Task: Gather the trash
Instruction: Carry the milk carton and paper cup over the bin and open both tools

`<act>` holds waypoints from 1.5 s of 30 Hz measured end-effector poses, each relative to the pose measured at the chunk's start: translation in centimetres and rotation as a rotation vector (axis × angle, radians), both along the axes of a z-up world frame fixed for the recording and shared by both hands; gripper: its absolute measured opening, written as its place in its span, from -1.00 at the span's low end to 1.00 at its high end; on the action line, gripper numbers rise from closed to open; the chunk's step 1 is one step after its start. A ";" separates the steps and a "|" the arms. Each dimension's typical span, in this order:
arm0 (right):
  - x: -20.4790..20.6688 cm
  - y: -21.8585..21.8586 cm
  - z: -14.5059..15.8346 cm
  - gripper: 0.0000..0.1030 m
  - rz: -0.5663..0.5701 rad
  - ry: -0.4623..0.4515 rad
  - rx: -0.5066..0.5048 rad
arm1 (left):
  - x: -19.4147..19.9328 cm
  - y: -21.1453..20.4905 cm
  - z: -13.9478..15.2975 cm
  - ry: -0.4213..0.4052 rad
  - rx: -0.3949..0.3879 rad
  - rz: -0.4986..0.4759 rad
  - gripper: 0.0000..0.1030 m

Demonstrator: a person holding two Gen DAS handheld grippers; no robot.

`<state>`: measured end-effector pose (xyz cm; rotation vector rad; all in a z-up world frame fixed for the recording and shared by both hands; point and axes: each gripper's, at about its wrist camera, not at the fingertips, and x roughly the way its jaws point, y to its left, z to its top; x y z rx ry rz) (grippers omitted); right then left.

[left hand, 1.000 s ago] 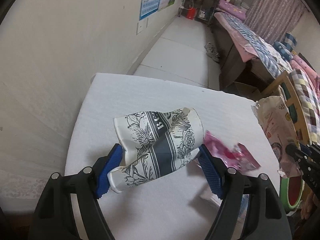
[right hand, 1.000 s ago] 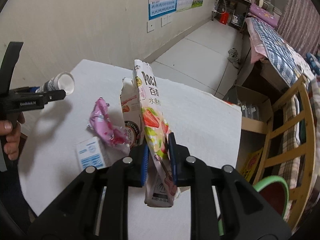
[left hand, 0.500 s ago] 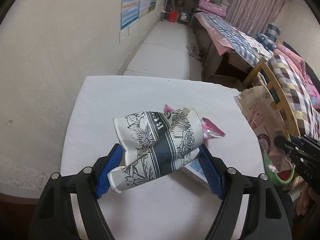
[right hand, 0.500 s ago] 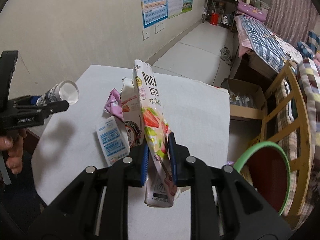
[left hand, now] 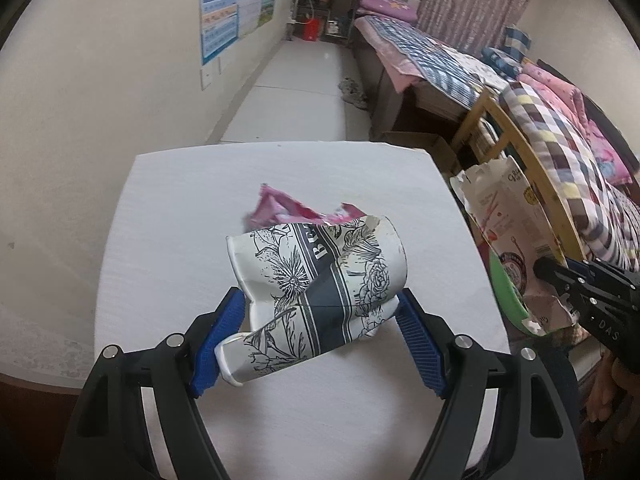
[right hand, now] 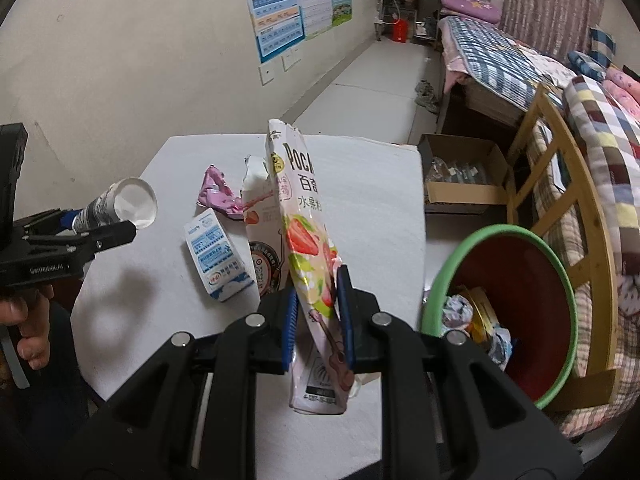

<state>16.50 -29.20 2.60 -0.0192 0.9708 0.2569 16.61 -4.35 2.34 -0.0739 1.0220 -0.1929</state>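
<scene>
Beige walls [left hand: 100, 80], posters [right hand: 288, 4], quilted bed [left hand: 436, 56].

Snack box [right hand: 308, 216] reads "POCK" (cup [left hand: 320, 280]: "Be").

My crushed paper cup [left hand: 320, 288] covers most of the pink wrapper [left hand: 280, 210] near the table's [left hand: 180, 216] far edge, and hides the milk carton [right hand: 218, 254] from my left camera entirely. The snack box's [right hand: 308, 240] small print is unreadable. The bin's [right hand: 448, 264] lower rim sits behind my right gripper [right hand: 318, 316].
</scene>
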 end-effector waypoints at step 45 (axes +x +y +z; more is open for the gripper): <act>-2.5 -20.3 -3.3 -0.64 -0.360 0.038 -0.010 | 2.9 -27.1 -1.0 0.036 -0.060 -0.456 0.43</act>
